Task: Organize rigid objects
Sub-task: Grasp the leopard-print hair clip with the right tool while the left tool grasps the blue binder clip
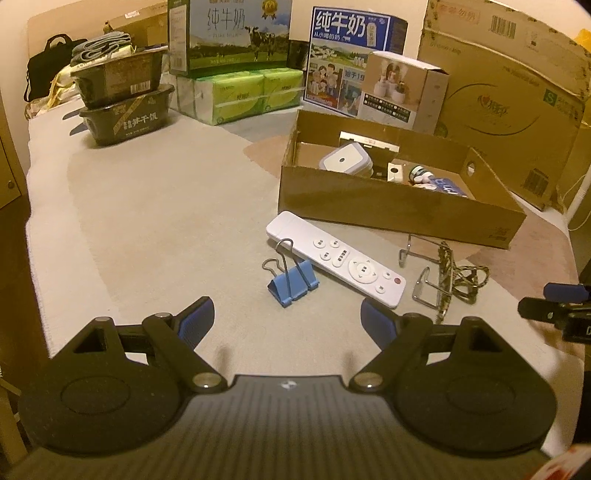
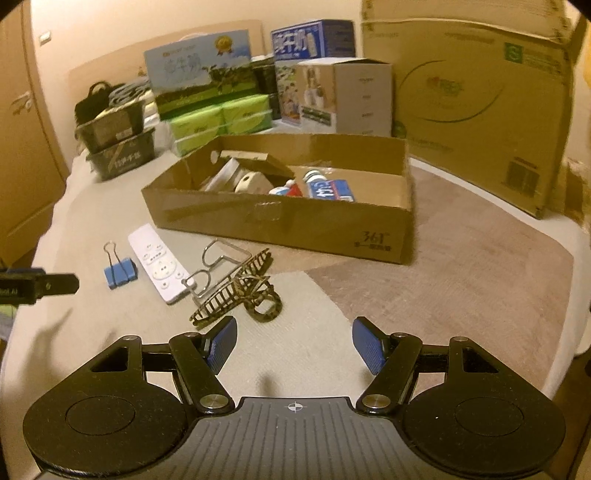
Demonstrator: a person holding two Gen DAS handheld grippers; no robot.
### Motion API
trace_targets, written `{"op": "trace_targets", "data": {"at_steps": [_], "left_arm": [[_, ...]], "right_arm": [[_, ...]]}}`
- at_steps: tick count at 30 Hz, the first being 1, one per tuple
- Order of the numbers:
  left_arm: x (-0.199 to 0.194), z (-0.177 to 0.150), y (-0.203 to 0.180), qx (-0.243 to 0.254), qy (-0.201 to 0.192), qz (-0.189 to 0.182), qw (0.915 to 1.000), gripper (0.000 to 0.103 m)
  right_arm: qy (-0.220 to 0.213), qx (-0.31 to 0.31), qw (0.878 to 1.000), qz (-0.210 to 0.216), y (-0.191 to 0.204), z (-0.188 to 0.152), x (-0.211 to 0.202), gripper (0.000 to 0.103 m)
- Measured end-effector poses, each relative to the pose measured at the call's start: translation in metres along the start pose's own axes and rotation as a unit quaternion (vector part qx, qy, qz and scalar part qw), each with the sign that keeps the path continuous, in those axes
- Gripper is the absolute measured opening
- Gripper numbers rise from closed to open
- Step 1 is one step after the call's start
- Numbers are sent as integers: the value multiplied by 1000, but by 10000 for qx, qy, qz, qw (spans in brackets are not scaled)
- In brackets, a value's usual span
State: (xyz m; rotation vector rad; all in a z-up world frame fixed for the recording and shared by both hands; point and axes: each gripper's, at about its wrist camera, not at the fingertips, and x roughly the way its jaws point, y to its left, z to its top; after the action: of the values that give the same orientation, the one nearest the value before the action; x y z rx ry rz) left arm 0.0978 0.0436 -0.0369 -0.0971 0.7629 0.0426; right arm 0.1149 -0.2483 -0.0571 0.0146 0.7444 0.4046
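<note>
Bed (image 1: 155,206), pale cover. Directly ahead of left tool: blue clip (image 1: 291,284), white remote (image 1: 334,258) touching it. Ahead-right: wire holder (image 1: 424,266) and hair claw (image 1: 447,280), tangled together. Beyond those: open cardboard tray (image 1: 388,206). Far back: large carton (image 1: 509,110), milk boxes (image 1: 229,33), tissue packs (image 1: 243,94). Far left: two stacked black tubs (image 1: 125,99).

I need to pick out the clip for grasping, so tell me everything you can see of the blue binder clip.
The blue binder clip is a large one with a blue, metal-looking body and two silver wire handles, one raised and one angled down. It rests on the pale cloth surface, just left of the white remote, and whether it touches the remote I cannot tell. It lies in front of the open cardboard box; no gripper touches it.
</note>
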Motion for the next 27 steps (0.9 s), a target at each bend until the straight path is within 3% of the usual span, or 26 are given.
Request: {"op": "trace_targets", "data": {"at_steps": [15,18,24,27], "left_arm": [[49,8,-2,-62,161,63,9998,85],[56,10,-3,-102,156,46,9998,85],[63,12,-2,-176,132,11,9998,84],[63,11,-1,-210,123,5,9997,84]], "right_arm": [[283,-1249,9897,640,10,20,75,67],[323,-1424,9862,775,12,23,87,52],[361,-1445,9837,1011,12,27,97,32],[390,-1369,9849,983,14,27,94,32]]}}
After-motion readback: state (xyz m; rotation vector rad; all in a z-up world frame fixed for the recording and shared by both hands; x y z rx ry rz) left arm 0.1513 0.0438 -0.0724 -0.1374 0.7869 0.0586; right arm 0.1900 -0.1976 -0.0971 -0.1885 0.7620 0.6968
